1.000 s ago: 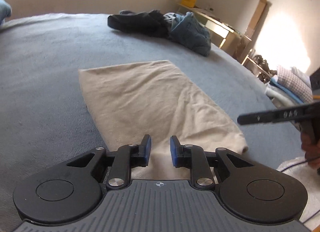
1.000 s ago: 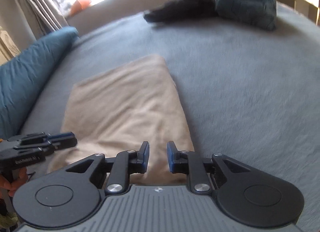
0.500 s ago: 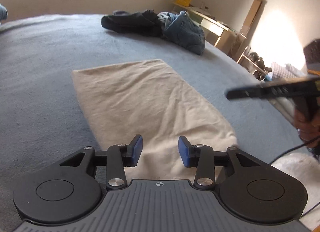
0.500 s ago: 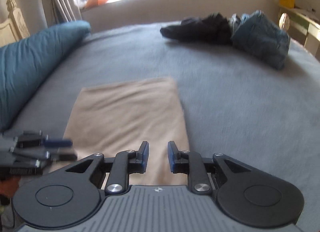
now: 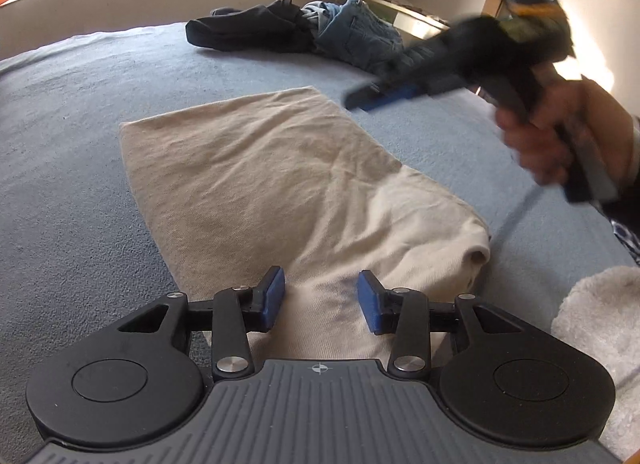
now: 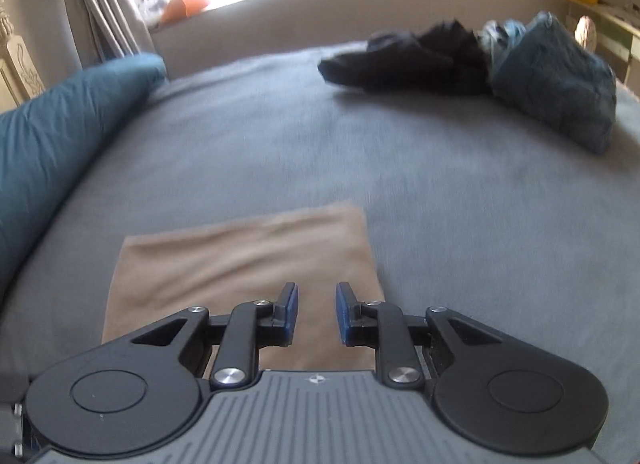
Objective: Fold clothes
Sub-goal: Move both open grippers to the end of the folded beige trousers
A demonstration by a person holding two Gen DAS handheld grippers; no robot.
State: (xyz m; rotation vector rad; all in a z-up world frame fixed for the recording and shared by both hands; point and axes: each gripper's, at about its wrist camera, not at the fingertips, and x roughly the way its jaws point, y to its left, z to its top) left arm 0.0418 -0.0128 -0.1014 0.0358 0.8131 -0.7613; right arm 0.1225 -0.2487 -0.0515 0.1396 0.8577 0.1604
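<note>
Grey-blue bedding covers the bed (image 5: 60, 112), lit by a window behind; a teal pillow (image 6: 60, 124) lies along one side, and a heap of dark clothes (image 5: 248, 30) with a pair of jeans (image 5: 356, 38) waits at the far end. Nearer lies the beige garment (image 5: 256, 184), flat and already reduced to a long rectangle. The left hand-held gripper (image 5: 321, 296) hovers over its near end; its jaws have just been opening and stand moderately apart with nothing clamped between them. The right hand-held gripper (image 6: 317, 312) (blurred in the left view, carried in the person's hand (image 5: 560, 132)) is above the garment's far half, its jaws narrowly parted and empty. The step in hand appears to be the crosswise fold. The next move likely calls for both grippers to descend onto one short edge, pinch all layers, and carry that edge over to the opposite end.
</note>
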